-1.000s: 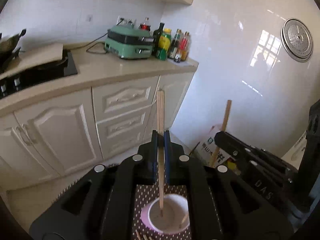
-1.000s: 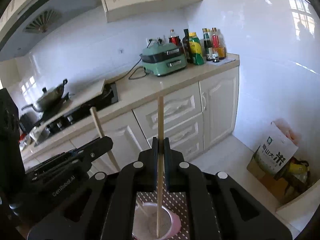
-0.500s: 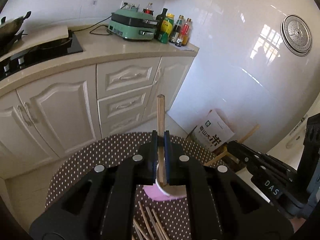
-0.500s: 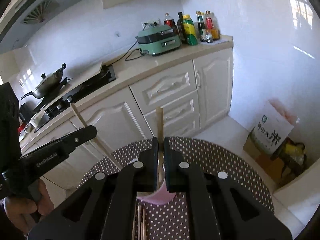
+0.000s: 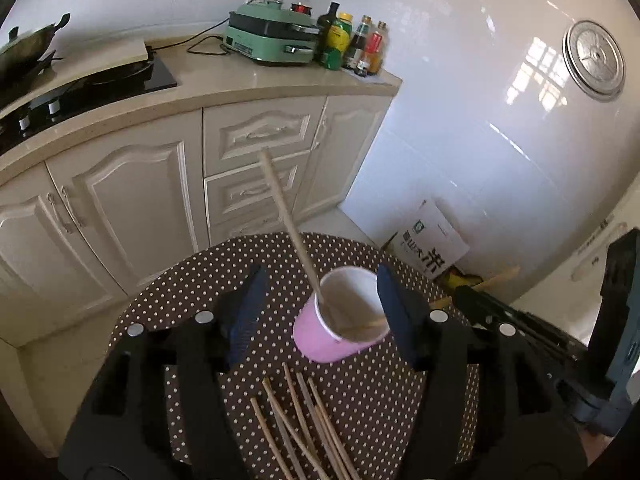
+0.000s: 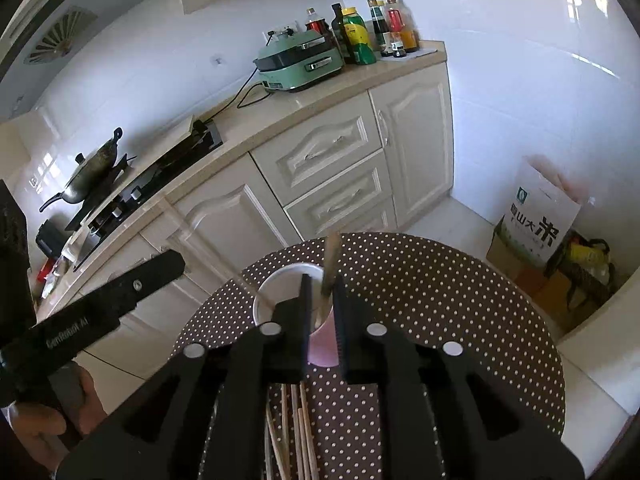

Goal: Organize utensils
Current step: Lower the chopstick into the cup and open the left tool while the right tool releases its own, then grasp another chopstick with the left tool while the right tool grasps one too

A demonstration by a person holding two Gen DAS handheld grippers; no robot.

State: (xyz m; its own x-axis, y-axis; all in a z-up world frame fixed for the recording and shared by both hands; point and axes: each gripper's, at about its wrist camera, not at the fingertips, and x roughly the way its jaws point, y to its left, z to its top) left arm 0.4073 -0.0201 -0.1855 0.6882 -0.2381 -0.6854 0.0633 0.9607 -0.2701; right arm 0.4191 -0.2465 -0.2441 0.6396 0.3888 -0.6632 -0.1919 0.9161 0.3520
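Observation:
A pink cup [image 5: 338,326] stands on a round brown dotted table [image 5: 180,292]. A wooden chopstick [image 5: 288,216] leans in the cup, free of my left gripper [image 5: 318,312], which is open around the cup. Several chopsticks [image 5: 304,424] lie on the table in front of the cup. In the right wrist view my right gripper [image 6: 322,306] is slightly open above the cup [image 6: 280,284]; a chopstick [image 6: 329,276] stands loose between its fingers, blurred. More chopsticks [image 6: 294,432] lie below.
Cream kitchen cabinets [image 5: 160,200] and a counter with a green appliance [image 5: 272,38] and bottles [image 5: 352,46] stand behind the table. A rice bag [image 6: 540,216] sits on the floor at right. The other gripper [image 6: 80,320] shows at left.
Both grippers tilted down toward the table. My left gripper opened and let its chopstick fall into the cup. My right gripper loosened around its chopstick over the cup.

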